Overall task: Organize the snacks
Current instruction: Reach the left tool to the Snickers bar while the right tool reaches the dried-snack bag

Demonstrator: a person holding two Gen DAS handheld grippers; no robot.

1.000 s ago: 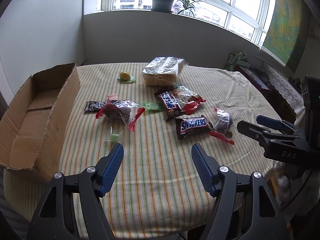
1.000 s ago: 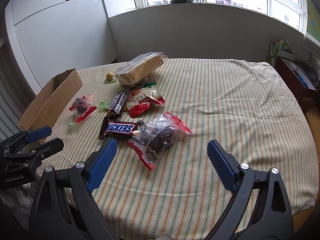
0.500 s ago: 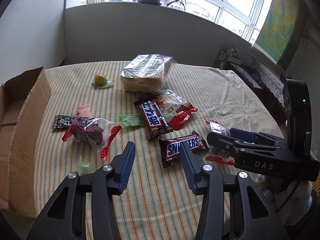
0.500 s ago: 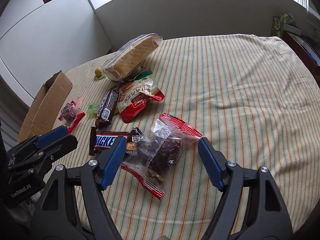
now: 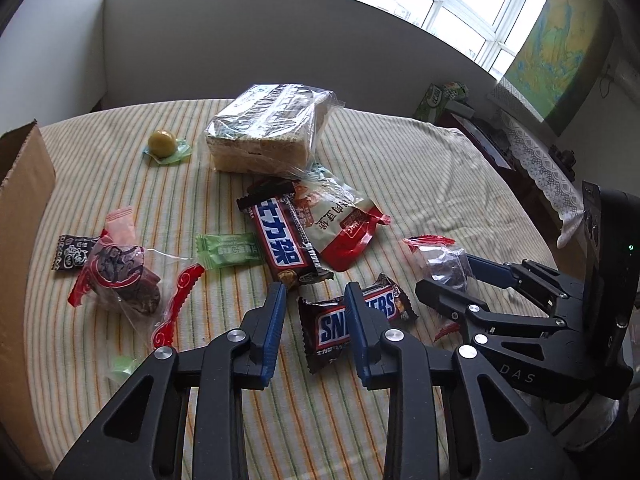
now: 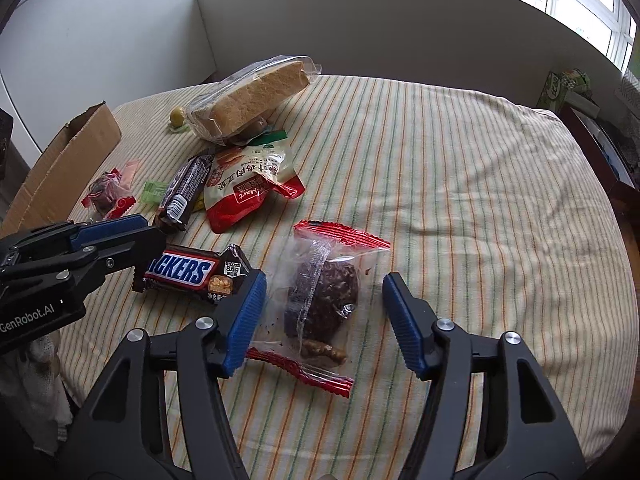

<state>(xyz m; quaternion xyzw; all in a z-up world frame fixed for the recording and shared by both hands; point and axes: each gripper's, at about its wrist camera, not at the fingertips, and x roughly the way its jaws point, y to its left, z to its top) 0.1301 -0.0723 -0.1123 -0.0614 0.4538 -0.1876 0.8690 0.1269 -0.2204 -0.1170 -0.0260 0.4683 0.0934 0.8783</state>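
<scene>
Snacks lie on a striped tablecloth. My left gripper (image 5: 316, 296) is open, its fingers on either side of the left end of a small Snickers bar (image 5: 384, 308), just above it. My right gripper (image 6: 324, 292) is open around a clear red-edged bag with a dark nut cake (image 6: 324, 300); that bag also shows in the left wrist view (image 5: 440, 260). The Snickers bar also shows in the right wrist view (image 6: 188, 272). A cardboard box (image 5: 20, 248) stands at the table's left edge.
A bagged bread loaf (image 5: 268, 132), a long chocolate bar (image 5: 280, 240), a red-white pouch (image 5: 340, 216), a green candy (image 5: 228, 248), a second cake bag (image 5: 120, 276) and a yellow sweet (image 5: 162, 142) lie behind. The right of the cloth (image 6: 480, 184) is bare.
Both grippers moved forward and down toward the snacks. The left one narrowed and now straddles the Snickers bar; the right one now straddles the cake bag.
</scene>
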